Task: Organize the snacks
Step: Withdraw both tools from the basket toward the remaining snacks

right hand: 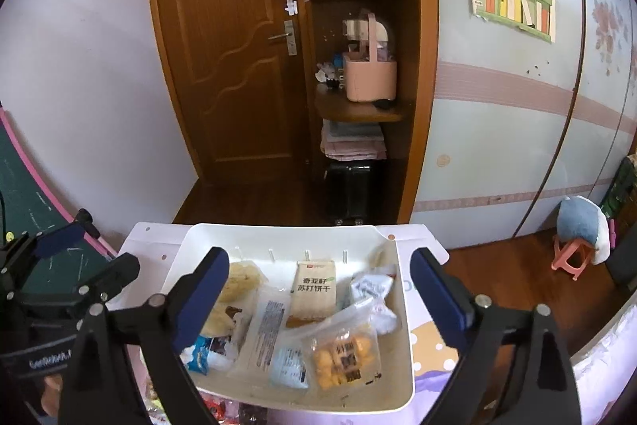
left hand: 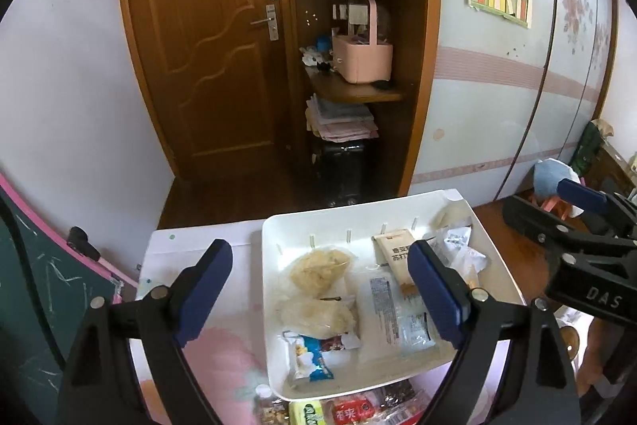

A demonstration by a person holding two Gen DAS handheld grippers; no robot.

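A white tray (left hand: 338,222) (right hand: 278,237) sits on the table and holds several snack packets. Among them are a beige cracker pack (left hand: 394,253) (right hand: 312,289), a blue-and-white packet (left hand: 314,349), clear bags of pale snacks (left hand: 318,265) and a bag of yellow puffs (right hand: 342,353). My left gripper (left hand: 320,253) hovers open over the tray's left half, nothing between its fingers. My right gripper (right hand: 320,255) stands open above the tray's middle, also empty. Each gripper shows at the edge of the other's view: the right gripper (left hand: 557,210) and the left gripper (right hand: 87,257). More loose snacks (left hand: 350,409) lie in front of the tray.
A patterned pink cloth (left hand: 223,345) covers the table. Behind stand a wooden door (left hand: 207,46), shelves with a pink basket (left hand: 362,62) and a wardrobe (right hand: 517,106). A pink stool with a blue cushion (right hand: 577,230) is on the floor at right. A green board (left hand: 36,297) leans at left.
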